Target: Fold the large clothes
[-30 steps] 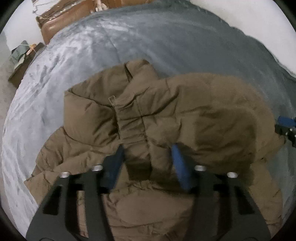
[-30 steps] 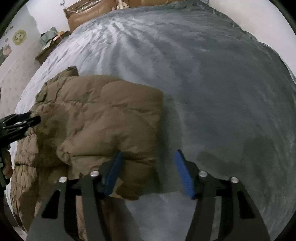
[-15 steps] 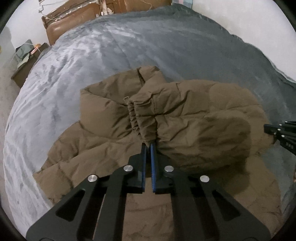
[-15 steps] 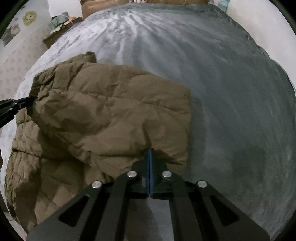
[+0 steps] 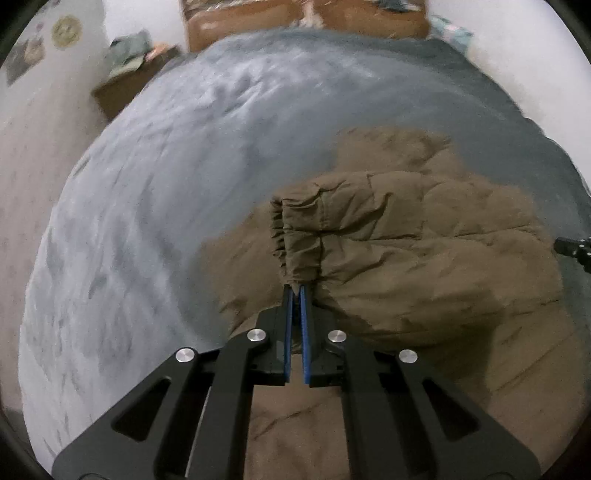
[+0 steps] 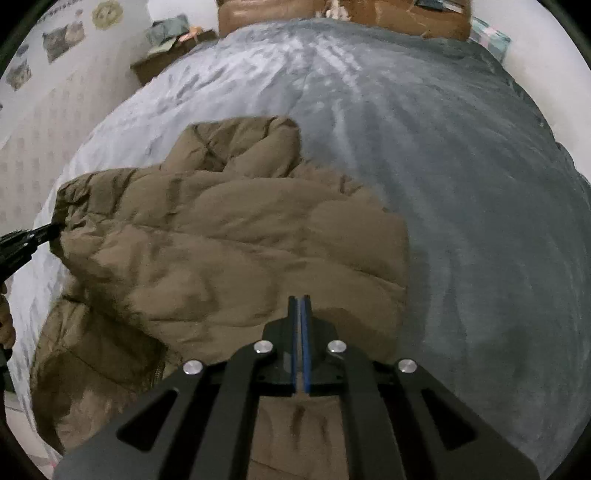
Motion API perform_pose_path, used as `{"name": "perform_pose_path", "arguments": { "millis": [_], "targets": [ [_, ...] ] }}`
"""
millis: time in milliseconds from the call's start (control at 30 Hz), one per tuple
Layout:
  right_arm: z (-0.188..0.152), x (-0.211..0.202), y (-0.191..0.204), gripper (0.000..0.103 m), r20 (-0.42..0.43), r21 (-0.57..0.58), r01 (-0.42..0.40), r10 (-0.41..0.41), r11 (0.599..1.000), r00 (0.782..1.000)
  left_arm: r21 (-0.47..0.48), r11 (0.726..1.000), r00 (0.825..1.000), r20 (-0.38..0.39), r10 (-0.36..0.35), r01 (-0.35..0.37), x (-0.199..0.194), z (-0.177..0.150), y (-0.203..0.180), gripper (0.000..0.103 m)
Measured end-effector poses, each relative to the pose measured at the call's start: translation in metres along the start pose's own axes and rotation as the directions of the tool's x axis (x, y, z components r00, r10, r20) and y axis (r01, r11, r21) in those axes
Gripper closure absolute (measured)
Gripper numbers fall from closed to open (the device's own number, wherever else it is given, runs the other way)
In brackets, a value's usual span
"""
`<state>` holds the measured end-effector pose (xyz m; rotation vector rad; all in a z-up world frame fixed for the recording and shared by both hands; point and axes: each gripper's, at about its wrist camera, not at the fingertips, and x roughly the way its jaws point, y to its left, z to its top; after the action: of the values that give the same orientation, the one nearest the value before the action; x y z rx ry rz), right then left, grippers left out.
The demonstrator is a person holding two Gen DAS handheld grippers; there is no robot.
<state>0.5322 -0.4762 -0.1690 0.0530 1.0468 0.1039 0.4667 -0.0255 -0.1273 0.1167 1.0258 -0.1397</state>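
Holding, item one: brown padded jacket [image 5: 424, 258], spread on my grey bed cover [image 6: 461, 177]. My left gripper [image 5: 295, 291] is clamped on its gathered cuff [image 5: 295, 243]; my right gripper [image 6: 300, 301] is pinched closed on a jacket fold.

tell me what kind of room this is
Most likely a bedroom. A big grey bedspread covers a bed with a brown headboard at the far end, a cluttered bedside table stands beside it, and a brown puffer jacket lies on top.
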Motion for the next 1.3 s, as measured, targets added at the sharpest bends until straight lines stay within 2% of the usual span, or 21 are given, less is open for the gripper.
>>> {"name": "perform_pose_path", "arguments": {
  "millis": [133,233,267,300,333,367,400,433,467,500,567,667,700,800,933,1033,1133,1267,1300],
  "targets": [
    [-0.004,0.01,0.019,0.1,-0.011,-0.041,0.022,-0.023,0.999,1.0,-0.061,0.998,0.999,-0.041,-0.007,0.004,0.016,-0.029,0.024,0.1],
    [-0.005,0.014,0.018,0.1,-0.01,-0.025,0.024,-0.024,0.999,1.0,-0.089,0.996,0.998,-0.056,-0.032,0.027,0.022,-0.043,0.032,0.098],
    [-0.004,0.013,0.015,0.09,-0.001,-0.004,0.019,-0.019,1.0,1.0,-0.096,0.995,0.998,-0.053,-0.038,0.032,0.022,-0.045,0.032,0.098],
    [-0.004,0.01,0.012,0.066,0.011,0.018,0.016,-0.016,1.0,1.0,-0.104,0.994,0.998,-0.051,-0.045,0.039,0.022,-0.048,0.035,0.095],
    [-0.003,0.007,0.009,0.053,0.032,0.037,0.02,-0.021,0.999,0.999,-0.108,0.993,0.997,-0.052,-0.056,0.05,0.02,-0.047,0.035,0.094],
    [-0.006,0.001,0.007,0.043,0.051,0.045,0.022,-0.025,0.999,0.998,-0.111,0.992,0.997,-0.049,-0.063,0.058,0.02,-0.047,0.037,0.086],
    [-0.005,-0.002,0.007,0.043,0.068,0.048,0.022,-0.025,0.999,0.997,-0.116,0.992,0.997,-0.037,-0.063,0.058,0.014,-0.047,0.04,0.065],
    [-0.005,-0.007,0.006,0.043,0.079,0.055,0.021,-0.025,0.998,0.997,-0.12,0.991,0.998,-0.023,-0.058,0.055,0.009,-0.046,0.041,0.05],
    [-0.004,-0.009,0.005,0.043,0.085,0.063,0.019,-0.024,0.998,0.996,-0.128,0.991,0.999,-0.006,-0.043,0.042,0.005,-0.044,0.04,0.022],
    [-0.004,-0.011,0.003,0.043,0.095,0.073,0.018,-0.025,0.997,0.995,-0.146,0.989,1.0,0.023,-0.01,0.013,-0.003,-0.041,0.041,0.008],
    [-0.004,-0.015,-0.002,0.043,0.121,0.105,0.011,-0.024,0.994,0.992,-0.159,0.987,0.998,0.058,0.03,-0.021,-0.016,-0.041,0.047,0.007],
    [-0.006,-0.017,-0.008,0.022,0.173,0.164,0.009,-0.037,0.986,0.984,-0.166,0.986,0.997,0.061,0.042,-0.031,-0.017,-0.029,0.032,0.006],
    [-0.007,-0.017,-0.008,0.02,0.195,0.185,0.021,-0.058,0.982,0.979,-0.174,0.985,0.997,0.066,0.037,-0.025,-0.016,-0.025,0.025,0.006],
    [-0.005,-0.01,-0.003,0.02,0.218,0.225,0.035,-0.086,0.974,0.972,-0.186,0.983,0.997,0.08,0.013,0.002,-0.014,-0.012,0.0,0.005],
    [-0.002,-0.009,0.017,0.02,0.267,0.181,0.097,-0.144,0.979,0.953,-0.143,0.989,0.991,0.132,-0.009,0.028,-0.018,-0.01,-0.034,0.005],
    [0.002,-0.013,0.025,0.02,0.327,0.152,0.162,-0.204,0.975,0.923,-0.112,0.994,0.987,0.163,0.01,0.008,-0.011,-0.006,-0.05,0.007],
    [0.01,-0.015,0.019,0.02,0.376,0.184,0.116,-0.179,0.976,0.909,-0.103,0.994,0.983,0.179,0.039,-0.021,-0.002,0.001,-0.055,0.009],
    [0.014,0.001,0.014,0.021,0.378,0.216,0.112,-0.189,0.97,0.906,-0.108,0.992,0.978,0.188,0.086,-0.067,0.017,0.009,-0.059,0.009],
    [0.014,0.006,0.014,0.024,0.374,0.216,0.125,-0.201,0.968,0.906,-0.113,0.99,0.979,0.18,0.1,-0.08,0.025,0.006,-0.056,0.009]
  ]
}}
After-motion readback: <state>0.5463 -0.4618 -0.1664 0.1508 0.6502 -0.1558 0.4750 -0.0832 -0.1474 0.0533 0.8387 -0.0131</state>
